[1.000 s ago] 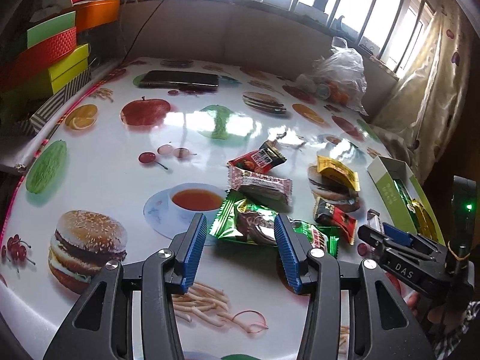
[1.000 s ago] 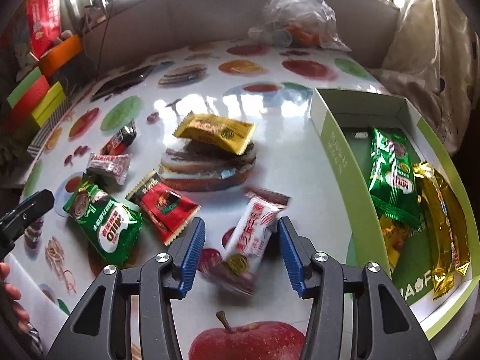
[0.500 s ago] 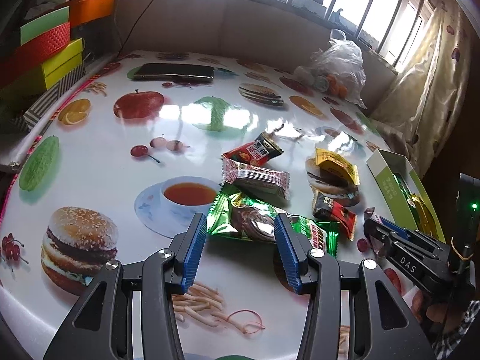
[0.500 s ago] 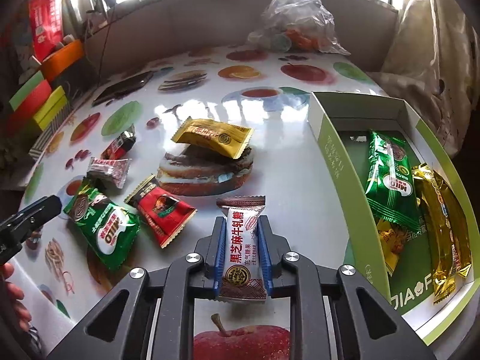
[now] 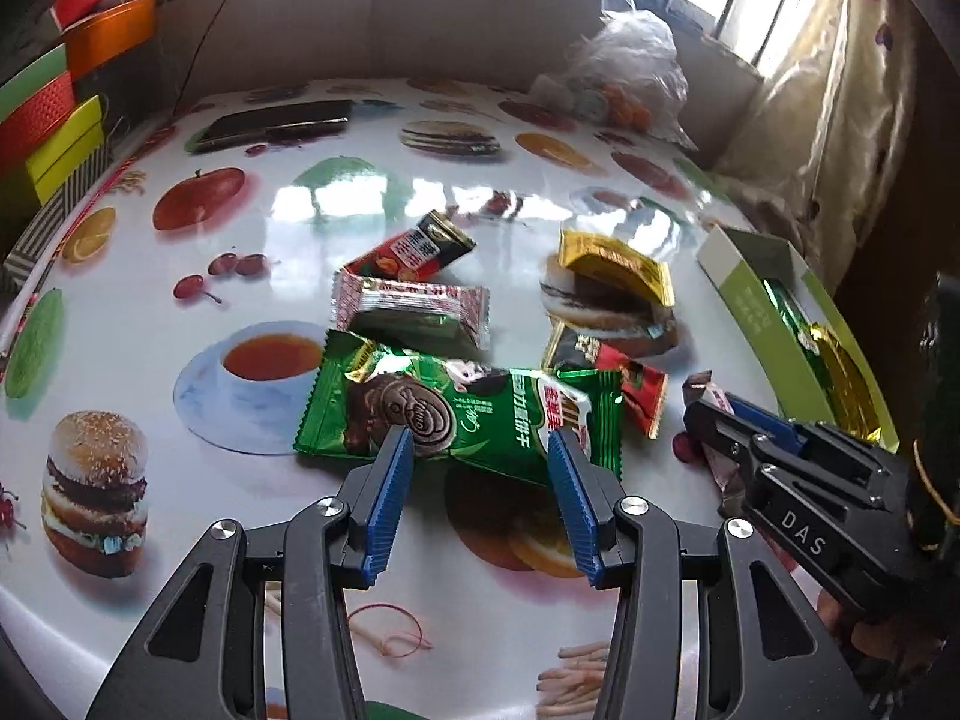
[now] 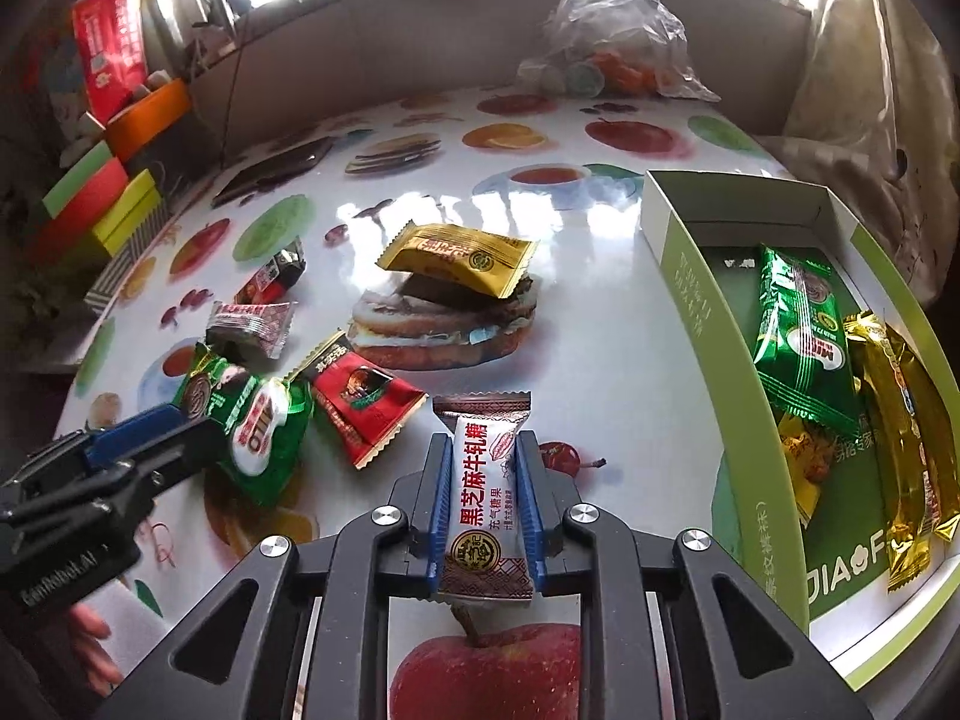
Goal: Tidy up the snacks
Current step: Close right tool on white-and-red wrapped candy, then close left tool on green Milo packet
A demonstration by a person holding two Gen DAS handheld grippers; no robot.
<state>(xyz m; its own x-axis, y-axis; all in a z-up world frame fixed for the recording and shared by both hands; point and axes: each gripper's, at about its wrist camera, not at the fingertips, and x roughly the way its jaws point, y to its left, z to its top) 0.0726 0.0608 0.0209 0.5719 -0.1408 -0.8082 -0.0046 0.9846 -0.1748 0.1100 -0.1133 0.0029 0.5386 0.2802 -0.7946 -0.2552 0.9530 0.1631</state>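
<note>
My right gripper (image 6: pixel 483 450) is shut on a white-and-brown candy packet (image 6: pixel 486 492), held lengthwise between the blue pads just above the table. To its right stands a green box (image 6: pixel 702 312) holding a green packet (image 6: pixel 801 342) and a gold packet (image 6: pixel 900 420). My left gripper (image 5: pixel 480 441) is open, its tips over the near edge of a green Milo packet (image 5: pixel 456 414) lying flat. Behind that lie a pink-silver packet (image 5: pixel 414 306), a red-black packet (image 5: pixel 414 249), a red packet (image 5: pixel 636 384) and a yellow packet (image 5: pixel 612 264). The right gripper (image 5: pixel 720 414) also shows in the left wrist view.
The table wears a glossy cloth printed with food pictures. A clear plastic bag (image 6: pixel 606 36) sits at the far edge, a dark phone (image 5: pixel 276 120) at the far left. Stacked coloured boxes (image 5: pixel 48 120) line the left side; a curtain hangs on the right.
My right gripper has closed on the white-and-brown candy packet, which now lies straight between its pads. My left gripper has moved forward and right, lower over the green Milo packet.
</note>
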